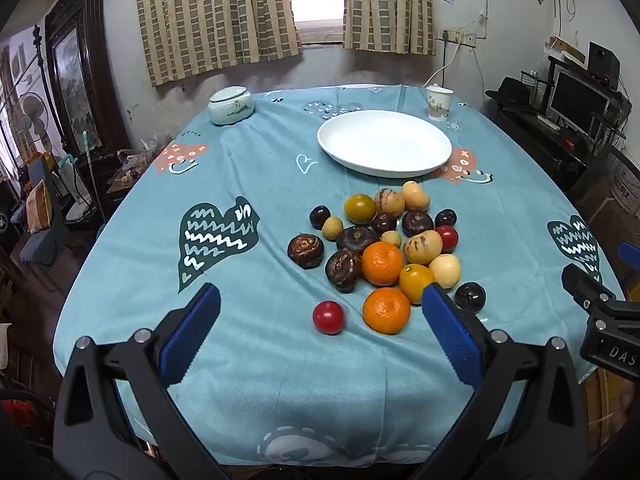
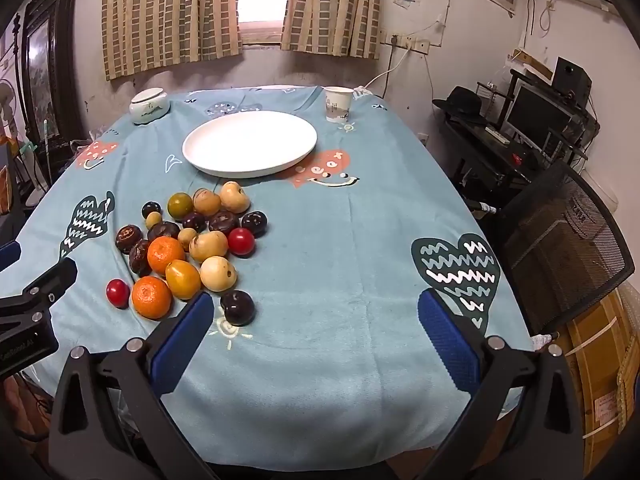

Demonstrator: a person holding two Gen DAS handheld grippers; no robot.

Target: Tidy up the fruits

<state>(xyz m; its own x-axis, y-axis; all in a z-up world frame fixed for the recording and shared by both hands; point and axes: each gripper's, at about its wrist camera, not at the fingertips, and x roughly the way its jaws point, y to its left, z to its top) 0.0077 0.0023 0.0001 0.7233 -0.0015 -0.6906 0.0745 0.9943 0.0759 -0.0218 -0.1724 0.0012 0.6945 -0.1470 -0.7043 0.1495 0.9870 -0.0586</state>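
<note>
Left tongs [image 1: 320, 320] and right tongs [image 2: 316, 320] both spread wide, empty, above the tablecloth [image 2: 340, 240], short of the fruits [image 1: 384, 240].

From the left wrist view, the fruit pile [image 1: 380, 240] crowds the desk [image 1: 248, 352] at centre, fruits touching, so few gaps between them. Bare cloth lies at 9 o'clock of the pile and along the near edge. The white plate [image 1: 384, 142] sits at 12 o'clock, just beyond the pile, its top unobstructed. A lidded jar [image 1: 231, 105] and paper cup [image 1: 439, 103] stand at the far edge, well apart from both.
</note>
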